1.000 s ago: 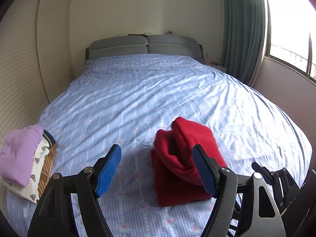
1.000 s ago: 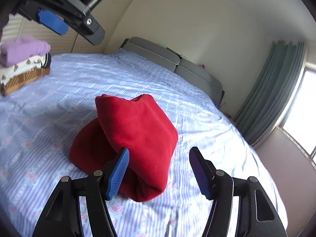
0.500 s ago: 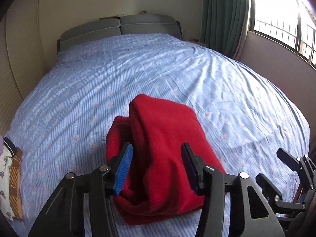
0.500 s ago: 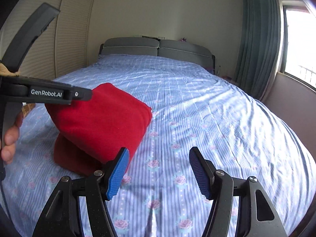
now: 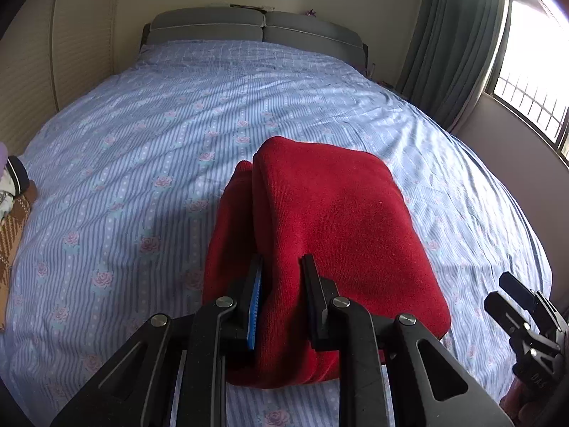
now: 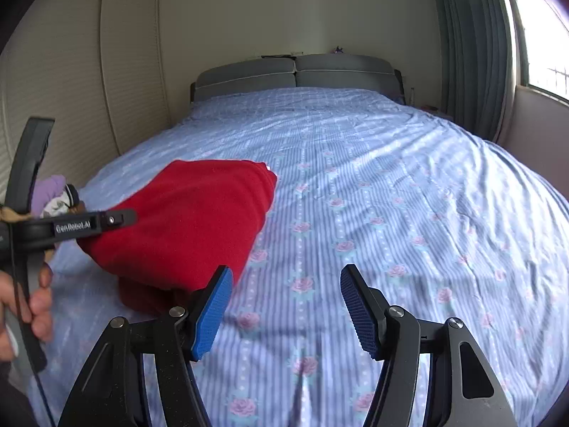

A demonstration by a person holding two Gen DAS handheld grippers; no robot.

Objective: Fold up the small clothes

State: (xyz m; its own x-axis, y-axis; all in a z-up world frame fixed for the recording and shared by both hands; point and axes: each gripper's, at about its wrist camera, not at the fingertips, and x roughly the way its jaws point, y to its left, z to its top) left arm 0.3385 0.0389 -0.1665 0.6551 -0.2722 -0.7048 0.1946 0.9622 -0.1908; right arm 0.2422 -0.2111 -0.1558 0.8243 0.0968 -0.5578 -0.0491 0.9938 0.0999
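Blue striped bedsheet with small pink roses covers the bed in front of you, running back to a grey padded headboard against a cream wall.

At the far left edge of your left wrist view sits a stack of folded clothes: something lilac on top, a white patterned piece with a dark cuff under it, and a brown checked piece at the bottom. Louvred wardrobe doors stand behind that side of the bed.

Moving toward the middle, the red garment lies folded into a thick bundle on the sheet, well apart from the stack. Your left gripper has a fold of its near edge between the blue pads, and its jaws are closing on that fold; the cloth bunches up between the fingers. In the right wrist view you can see your left hand wrapped around that gripper's handle at the left edge.

Further right, your right gripper hangs over bare sheet just beside the red bundle, jaws spread apart with nothing between them; its left pad is near the bundle's lower corner, and I cannot tell if it touches.

On the far right, grey-green curtains hang beside a bright window.
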